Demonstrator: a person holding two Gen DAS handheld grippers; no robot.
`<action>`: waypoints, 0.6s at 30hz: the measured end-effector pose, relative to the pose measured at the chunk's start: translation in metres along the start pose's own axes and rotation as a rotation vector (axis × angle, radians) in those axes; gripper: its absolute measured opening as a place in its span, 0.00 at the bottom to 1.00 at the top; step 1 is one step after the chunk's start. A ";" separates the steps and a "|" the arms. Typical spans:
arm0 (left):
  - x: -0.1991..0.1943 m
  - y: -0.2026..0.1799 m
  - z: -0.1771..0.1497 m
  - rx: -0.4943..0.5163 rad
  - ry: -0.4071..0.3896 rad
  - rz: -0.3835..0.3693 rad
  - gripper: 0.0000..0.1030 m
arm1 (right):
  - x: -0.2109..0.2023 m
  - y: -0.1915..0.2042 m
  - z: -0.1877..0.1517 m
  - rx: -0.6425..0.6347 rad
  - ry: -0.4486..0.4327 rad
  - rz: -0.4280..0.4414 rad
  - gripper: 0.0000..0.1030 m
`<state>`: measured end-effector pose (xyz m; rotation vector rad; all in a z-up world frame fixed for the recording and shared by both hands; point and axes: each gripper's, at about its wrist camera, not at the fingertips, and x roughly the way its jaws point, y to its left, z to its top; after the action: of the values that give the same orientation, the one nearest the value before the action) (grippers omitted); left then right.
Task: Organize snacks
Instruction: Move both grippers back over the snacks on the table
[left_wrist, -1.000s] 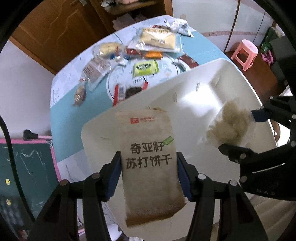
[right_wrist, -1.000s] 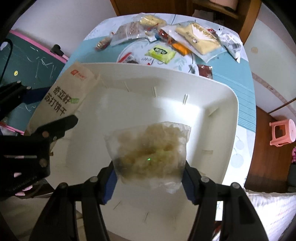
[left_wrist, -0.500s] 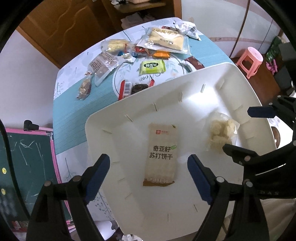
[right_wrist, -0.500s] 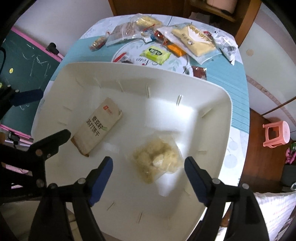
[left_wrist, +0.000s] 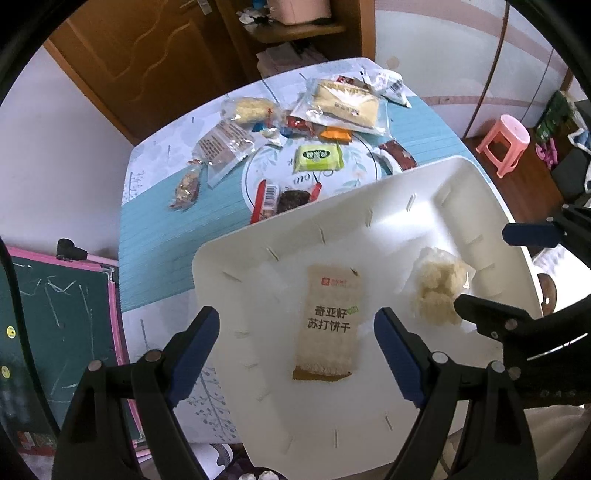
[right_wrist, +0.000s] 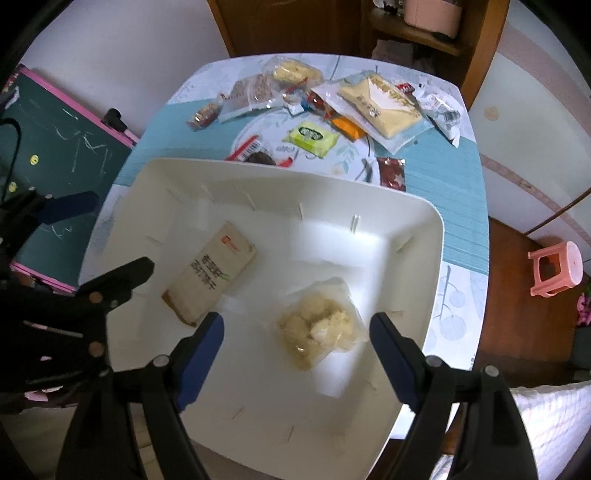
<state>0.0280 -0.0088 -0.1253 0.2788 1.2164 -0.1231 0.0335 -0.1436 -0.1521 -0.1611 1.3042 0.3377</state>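
A white bin (left_wrist: 236, 258) sits below both tools, holding two snacks: a cracker pack (left_wrist: 330, 321) under the left tool (left_wrist: 295, 354) and a clear bag (right_wrist: 319, 326) under the right tool (right_wrist: 295, 354). Both tools' jaws have just opened wide and hold nothing. About ten snacks (left_wrist: 317, 157) wait beyond on the desk (left_wrist: 159, 229).

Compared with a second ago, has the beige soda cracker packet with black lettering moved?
Yes. The beige cracker packet has dropped out of the left gripper, whose jaws have just been opening, and lies flat on the white bin floor.
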 end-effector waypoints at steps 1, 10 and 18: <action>-0.002 0.001 0.001 -0.004 -0.007 0.002 0.83 | -0.003 0.001 0.001 -0.005 -0.010 -0.008 0.79; -0.023 0.015 0.016 -0.077 -0.066 -0.023 0.83 | -0.028 -0.001 0.011 -0.009 -0.088 -0.055 0.79; -0.043 0.025 0.038 -0.126 -0.134 -0.034 0.83 | -0.048 -0.009 0.029 0.013 -0.169 -0.065 0.79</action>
<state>0.0537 0.0022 -0.0697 0.1381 1.0912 -0.0926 0.0520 -0.1510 -0.0992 -0.1598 1.1314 0.2809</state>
